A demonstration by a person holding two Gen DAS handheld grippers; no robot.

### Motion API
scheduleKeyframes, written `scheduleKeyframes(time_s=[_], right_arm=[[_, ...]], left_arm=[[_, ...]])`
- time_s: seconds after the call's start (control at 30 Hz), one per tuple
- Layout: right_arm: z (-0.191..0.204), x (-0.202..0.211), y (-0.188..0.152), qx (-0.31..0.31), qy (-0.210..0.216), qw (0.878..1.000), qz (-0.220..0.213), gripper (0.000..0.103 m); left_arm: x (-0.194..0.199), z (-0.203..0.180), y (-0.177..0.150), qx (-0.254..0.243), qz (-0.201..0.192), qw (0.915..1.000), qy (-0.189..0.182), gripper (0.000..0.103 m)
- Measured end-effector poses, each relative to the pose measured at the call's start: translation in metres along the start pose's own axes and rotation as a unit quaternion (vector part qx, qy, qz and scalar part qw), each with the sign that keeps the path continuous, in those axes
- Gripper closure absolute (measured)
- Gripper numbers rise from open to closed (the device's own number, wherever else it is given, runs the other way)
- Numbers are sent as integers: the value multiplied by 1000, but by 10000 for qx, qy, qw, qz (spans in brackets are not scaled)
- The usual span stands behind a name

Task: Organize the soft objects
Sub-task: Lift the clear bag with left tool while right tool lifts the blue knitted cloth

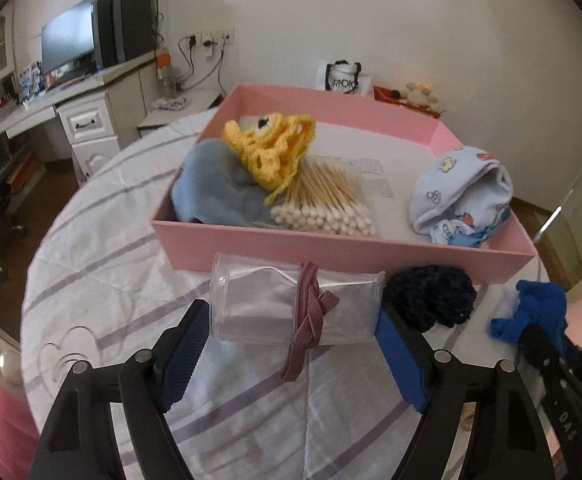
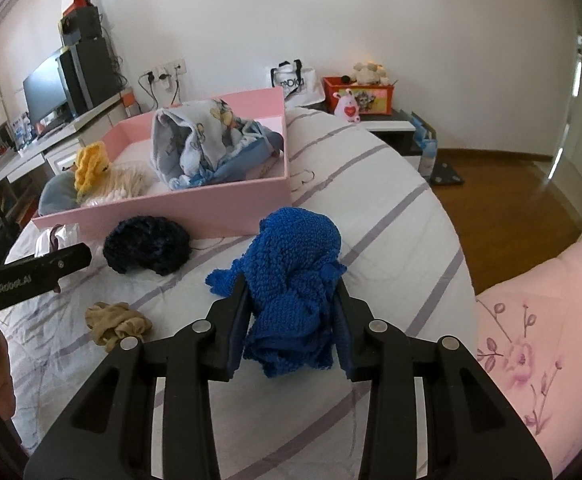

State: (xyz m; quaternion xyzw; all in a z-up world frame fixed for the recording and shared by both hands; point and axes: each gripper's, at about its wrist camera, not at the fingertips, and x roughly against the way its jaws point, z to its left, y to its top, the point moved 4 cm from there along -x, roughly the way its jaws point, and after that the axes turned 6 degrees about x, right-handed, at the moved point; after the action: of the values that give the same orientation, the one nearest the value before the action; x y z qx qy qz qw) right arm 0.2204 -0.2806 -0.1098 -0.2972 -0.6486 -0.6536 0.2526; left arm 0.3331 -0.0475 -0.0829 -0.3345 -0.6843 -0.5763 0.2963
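Observation:
A clear plastic container (image 1: 267,304) lies on its side on the striped bedsheet, with a mauve hairband (image 1: 311,320) looped around it. My left gripper (image 1: 291,308) spans it, and its blue pads (image 1: 185,344) touch both ends. My right gripper (image 2: 291,284) is shut on a bright blue knitted cloth (image 2: 295,256), held just above the sheet; that cloth (image 1: 531,308) also shows at the right of the left wrist view. A dark navy knitted piece (image 1: 431,296) lies in front of the pink box (image 1: 331,256). A beige stocking (image 2: 115,320) lies crumpled on the sheet.
The pink box holds a yellow crochet piece (image 1: 271,144), a grey-blue cloth (image 1: 211,188), cotton swabs (image 1: 323,208) and a printed baby garment (image 1: 459,196). A pink floral sleeve (image 2: 539,332) is at the right. A desk with a monitor (image 1: 67,36) stands beyond the bed.

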Motion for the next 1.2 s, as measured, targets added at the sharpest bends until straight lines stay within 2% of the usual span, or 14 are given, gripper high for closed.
scheduleKeyframes(time_s=[0.4,0.63,0.87,1.2], right_arm=[[19,25,20,154,104,9990,-409,69],[33,59,38,306,173,9955,-884,69],[47,107,57,510,188,9864,-1552,69],[66,177,69,723,176,9649,-2519,69]], left_arm=[[65,14,-10,25,-433,9990,-44,25],[126,24,-9,96,-1036,9944,-157,25],[186,25,-15,-21,-1748,9846,-4,25],[262,28,-28,-84,-2651,9642,3,25]])
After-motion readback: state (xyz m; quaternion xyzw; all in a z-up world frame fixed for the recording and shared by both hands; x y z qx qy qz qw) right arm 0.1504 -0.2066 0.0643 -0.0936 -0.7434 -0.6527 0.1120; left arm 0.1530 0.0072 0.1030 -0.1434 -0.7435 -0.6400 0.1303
